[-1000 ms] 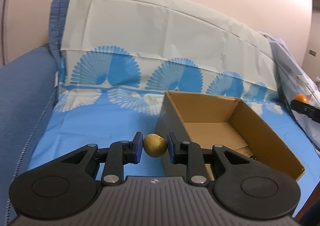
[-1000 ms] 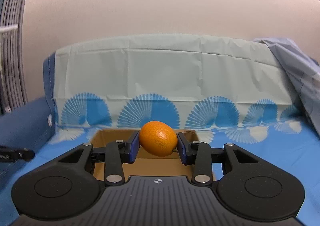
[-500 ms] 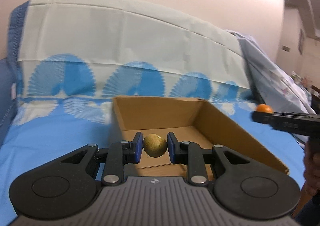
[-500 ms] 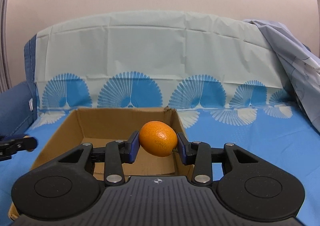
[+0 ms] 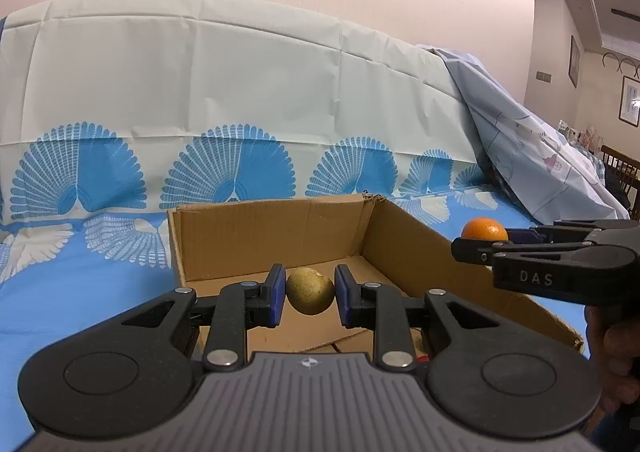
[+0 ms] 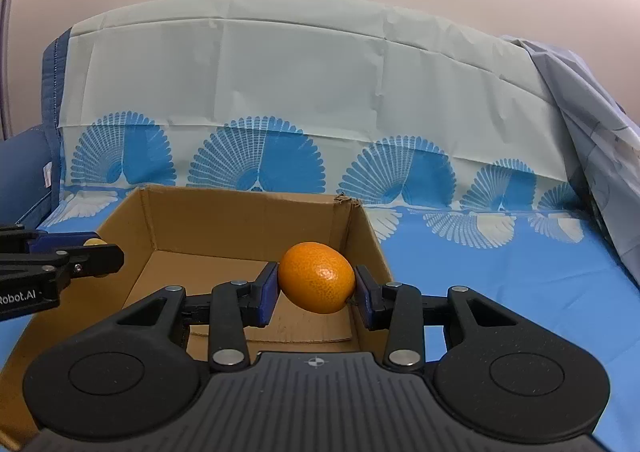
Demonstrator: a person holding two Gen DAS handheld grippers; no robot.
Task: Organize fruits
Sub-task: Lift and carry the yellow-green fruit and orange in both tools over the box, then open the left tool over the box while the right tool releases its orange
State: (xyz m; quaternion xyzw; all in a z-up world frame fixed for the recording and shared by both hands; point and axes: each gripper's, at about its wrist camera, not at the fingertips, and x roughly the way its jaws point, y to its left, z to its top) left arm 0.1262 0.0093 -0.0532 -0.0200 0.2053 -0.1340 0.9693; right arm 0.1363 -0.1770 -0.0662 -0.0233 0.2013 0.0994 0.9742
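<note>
An open cardboard box [image 5: 272,228] sits on a sofa covered with a blue fan-patterned cloth; it also shows in the right wrist view [image 6: 240,219]. My left gripper [image 5: 310,294] is shut on a small brownish-green round fruit [image 5: 310,291] and holds it over the box's near left part. My right gripper [image 6: 316,292] is shut on an orange [image 6: 317,282] above the box's right wall. The right gripper with the orange [image 5: 484,230] shows at the right of the left wrist view. The left gripper [image 6: 96,256] shows at the left of the right wrist view.
The sofa back is draped with a pale cloth [image 5: 240,91]. A light blue sheet [image 5: 532,155] hangs over the right armrest. A dark blue armrest [image 6: 24,155] is at the left. Blue cloth seat [image 6: 500,272] lies right of the box.
Both grippers have moved toward the box with their fruits. The left one went from beside the box's left wall to over its inside. The right one came closer to the right wall.
</note>
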